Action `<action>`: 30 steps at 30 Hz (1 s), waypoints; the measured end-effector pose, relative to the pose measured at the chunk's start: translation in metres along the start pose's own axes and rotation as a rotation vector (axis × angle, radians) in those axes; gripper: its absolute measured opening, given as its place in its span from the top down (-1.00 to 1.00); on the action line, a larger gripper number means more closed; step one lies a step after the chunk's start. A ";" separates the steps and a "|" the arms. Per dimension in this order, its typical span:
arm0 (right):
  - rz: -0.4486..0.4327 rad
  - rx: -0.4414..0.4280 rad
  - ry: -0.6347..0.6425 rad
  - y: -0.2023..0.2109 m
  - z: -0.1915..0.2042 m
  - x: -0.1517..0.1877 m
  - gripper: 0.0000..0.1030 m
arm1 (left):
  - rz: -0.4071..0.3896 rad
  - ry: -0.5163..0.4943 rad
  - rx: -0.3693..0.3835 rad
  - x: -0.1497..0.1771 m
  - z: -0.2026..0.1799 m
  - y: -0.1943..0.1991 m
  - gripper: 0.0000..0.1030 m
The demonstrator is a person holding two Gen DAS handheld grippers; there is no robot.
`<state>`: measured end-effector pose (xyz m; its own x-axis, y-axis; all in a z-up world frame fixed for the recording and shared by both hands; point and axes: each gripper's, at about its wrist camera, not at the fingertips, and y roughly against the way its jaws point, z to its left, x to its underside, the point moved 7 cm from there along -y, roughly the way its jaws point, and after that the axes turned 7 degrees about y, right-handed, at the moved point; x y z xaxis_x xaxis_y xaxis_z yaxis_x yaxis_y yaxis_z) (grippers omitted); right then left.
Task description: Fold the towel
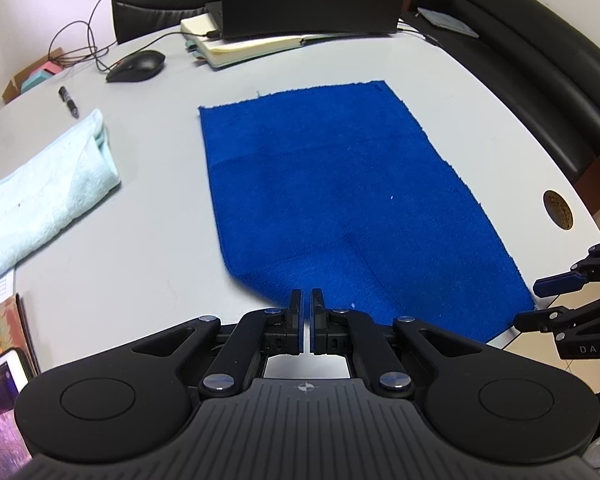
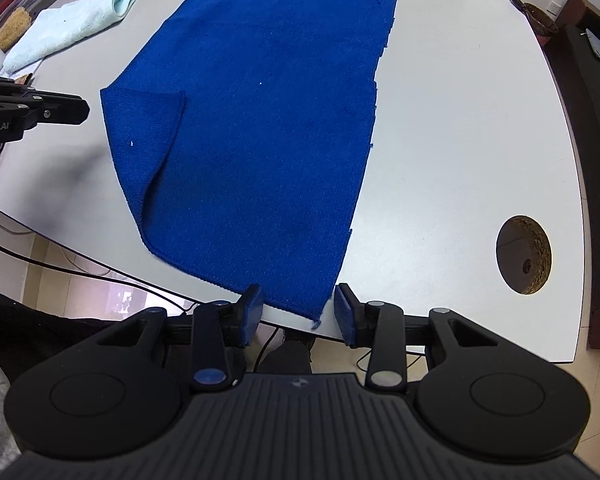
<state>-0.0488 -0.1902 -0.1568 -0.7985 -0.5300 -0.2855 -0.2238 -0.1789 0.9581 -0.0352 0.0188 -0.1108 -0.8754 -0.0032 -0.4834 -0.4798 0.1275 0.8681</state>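
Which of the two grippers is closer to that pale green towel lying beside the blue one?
Left. The left gripper hangs by the blue towel's near corner on the pale green towel's side. The right gripper is at the opposite near corner, farther away.

Deep blue towel (image 2: 260,128) of nubbly, matt cloth with fraying edges. Pale aqua towel (image 1: 40,188) of softer, looped terry. Smooth, faintly satin grey-white surface (image 1: 132,264) (laminate by the look). Matt black plastic on left gripper (image 1: 306,322) and right gripper (image 2: 299,312), dotted with shiny metal rivets. Glossy black leather-like sofa (image 1: 540,52).
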 end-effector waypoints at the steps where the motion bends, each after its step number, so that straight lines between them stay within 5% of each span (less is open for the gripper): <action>1: 0.003 0.000 -0.002 -0.001 0.000 0.000 0.49 | 0.001 0.004 -0.001 0.001 0.001 0.001 0.95; 7: 0.002 -0.002 -0.013 -0.003 0.000 0.001 0.52 | 0.007 0.021 -0.012 0.007 0.009 0.003 0.94; 14: -0.004 -0.038 -0.035 -0.004 -0.001 -0.002 0.87 | 0.002 0.016 -0.010 0.006 0.009 0.006 0.92; 20: -0.025 -0.034 -0.043 0.001 -0.004 -0.005 0.91 | 0.000 -0.005 -0.010 0.000 0.004 0.005 0.41; 30: -0.023 -0.007 -0.058 0.003 -0.017 -0.007 0.91 | -0.011 -0.097 0.054 -0.021 -0.029 -0.003 0.20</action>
<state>-0.0343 -0.2010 -0.1526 -0.8243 -0.4769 -0.3051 -0.2384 -0.1964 0.9511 -0.0170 -0.0102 -0.0999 -0.8593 0.0904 -0.5035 -0.4828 0.1817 0.8567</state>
